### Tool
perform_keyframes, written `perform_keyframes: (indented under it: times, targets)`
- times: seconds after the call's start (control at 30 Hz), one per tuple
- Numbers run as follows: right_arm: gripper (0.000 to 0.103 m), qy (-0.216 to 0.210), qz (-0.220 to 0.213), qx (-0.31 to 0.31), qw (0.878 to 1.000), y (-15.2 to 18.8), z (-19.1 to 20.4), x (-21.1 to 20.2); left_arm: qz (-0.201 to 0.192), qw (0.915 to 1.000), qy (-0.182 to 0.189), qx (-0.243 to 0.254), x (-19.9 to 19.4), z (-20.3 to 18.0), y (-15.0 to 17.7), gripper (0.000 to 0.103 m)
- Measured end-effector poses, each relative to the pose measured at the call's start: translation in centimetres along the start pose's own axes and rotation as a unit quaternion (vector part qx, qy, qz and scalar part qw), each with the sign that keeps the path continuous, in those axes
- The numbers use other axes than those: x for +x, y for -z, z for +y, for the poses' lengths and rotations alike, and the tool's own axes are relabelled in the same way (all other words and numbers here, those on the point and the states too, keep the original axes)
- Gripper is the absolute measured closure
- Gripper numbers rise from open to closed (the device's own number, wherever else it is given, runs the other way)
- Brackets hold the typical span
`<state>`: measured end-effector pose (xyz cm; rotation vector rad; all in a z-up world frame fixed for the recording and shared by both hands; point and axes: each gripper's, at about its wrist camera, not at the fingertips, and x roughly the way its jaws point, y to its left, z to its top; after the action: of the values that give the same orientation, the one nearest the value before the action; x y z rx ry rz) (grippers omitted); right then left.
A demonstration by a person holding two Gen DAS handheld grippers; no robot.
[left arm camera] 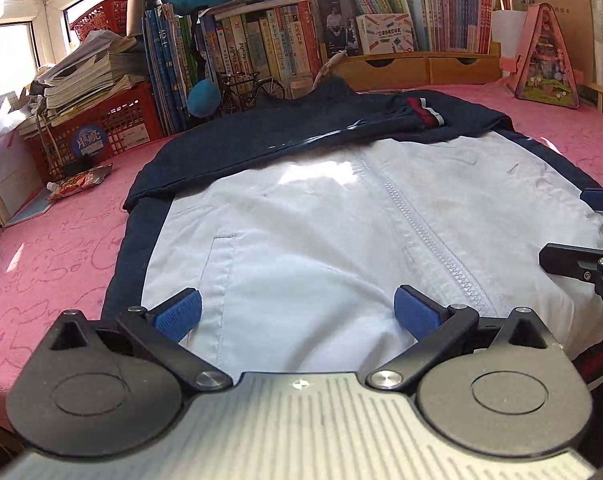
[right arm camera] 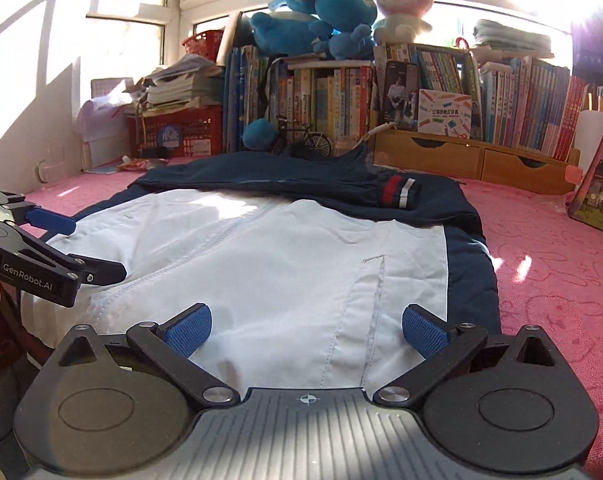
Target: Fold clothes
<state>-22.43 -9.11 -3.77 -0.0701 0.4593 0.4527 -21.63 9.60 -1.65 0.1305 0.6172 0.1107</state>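
My left gripper [left arm camera: 297, 312] and right gripper [right arm camera: 307, 330] both stand wide open with nothing between their blue pads, side by side over the near hem of the jacket [left arm camera: 301, 216]. The hem lies just under and ahead of my fingers, the left pair beside the zipper [left arm camera: 417, 216], the right pair astride a slit pocket [right arm camera: 375, 276]. The cloth looks thin, soft and a little slick, so I judge it light and apt to slide or bunch; the hem, or the dark side panels, would give the firmest pinch. Farther off, a navy sleeve with a red-and-white cuff [right arm camera: 397, 192] is laid across the chest, so the jacket lies face up and partly folded on the pink cover [right arm camera: 541, 280]. Beyond stand books [right arm camera: 329, 100].
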Motion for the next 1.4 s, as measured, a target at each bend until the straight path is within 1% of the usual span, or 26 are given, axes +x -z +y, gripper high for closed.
perform_keyframes:
  times: [0.1,0.17,0.23,0.3,0.33,0.43,0.53,0.63,0.73,0.83,0.87,0.97,1.03,1.13,1.27,1.37,1.4]
  targets:
    - [0.0,0.02,0.0,0.03,0.999,0.4,0.5,-0.3,-0.005,0.9998,-0.005,-0.018,-0.8,0.1,0.9,0.0]
    - [0.0,0.024,0.016,0.008,1.0,0.1,1.5,-0.4,-0.005,0.9996,-0.01,-0.026,-1.2,0.1,1.1,0.0]
    - [0.0,-0.007,-0.004,0.009,1.0,0.0,2.0,-1.1,-0.014,0.9996,-0.012,-0.023,-1.9,-0.2,1.3,0.0]
    - [0.0,-0.037,-0.023,0.009,0.999,-0.2,2.4,-1.9,-0.034,0.9994,-0.01,-0.003,-2.4,-0.6,1.7,0.0]
    - [0.0,-0.04,-0.018,-0.002,0.999,-0.3,2.6,-1.7,-0.038,0.9991,-0.011,0.015,-2.3,-0.8,1.9,0.0]
    - [0.0,-0.048,-0.005,-0.035,0.998,-0.3,2.4,-1.3,-0.046,0.9981,0.004,0.041,-2.4,-0.2,2.4,0.0]
    - [0.0,-0.066,-0.004,-0.044,0.997,-0.3,1.3,-2.0,-0.04,0.9978,0.025,0.046,-2.7,0.9,2.9,0.0]
    - [0.0,-0.086,-0.006,-0.047,0.995,-0.3,0.9,-2.6,-0.031,0.9982,0.036,0.037,-2.6,1.0,3.3,0.0]
    - [0.0,-0.064,0.001,-0.076,0.995,0.1,1.8,-2.5,-0.022,0.9989,0.033,0.024,-2.5,1.5,3.6,0.0]
    - [0.0,-0.023,0.023,-0.121,0.992,0.9,1.2,-2.0,-0.008,0.9994,0.033,0.012,-2.5,2.7,4.0,0.0]
    - [0.0,-0.018,0.026,-0.121,0.992,1.1,0.8,-2.2,-0.003,0.9995,0.03,0.009,-2.5,3.2,4.3,0.0]
    - [0.0,-0.001,0.036,-0.122,0.992,1.8,-0.6,-2.8,0.01,0.9996,-0.01,0.026,-2.6,4.0,5.1,0.0]
    - [0.0,0.01,0.043,-0.123,0.991,2.2,-1.5,-3.2,0.012,0.9994,-0.017,0.029,-2.8,4.2,5.5,0.0]
    - [0.0,0.027,0.052,-0.124,0.991,2.9,-2.8,-3.8,0.022,0.9994,-0.022,0.015,-3.0,4.8,6.2,0.0]
    - [0.0,0.051,0.056,-0.114,0.991,3.5,-4.2,-4.8,0.038,0.9986,-0.009,-0.036,-3.0,6.6,6.8,0.0]
    - [0.0,0.082,0.069,-0.108,0.988,4.0,-5.4,-5.6,0.043,0.9977,-0.03,-0.041,-3.4,7.3,7.4,0.0]
    - [0.0,0.092,0.073,-0.106,0.987,4.2,-5.8,-5.8,0.042,0.9979,-0.026,-0.043,-3.7,7.5,7.7,0.0]
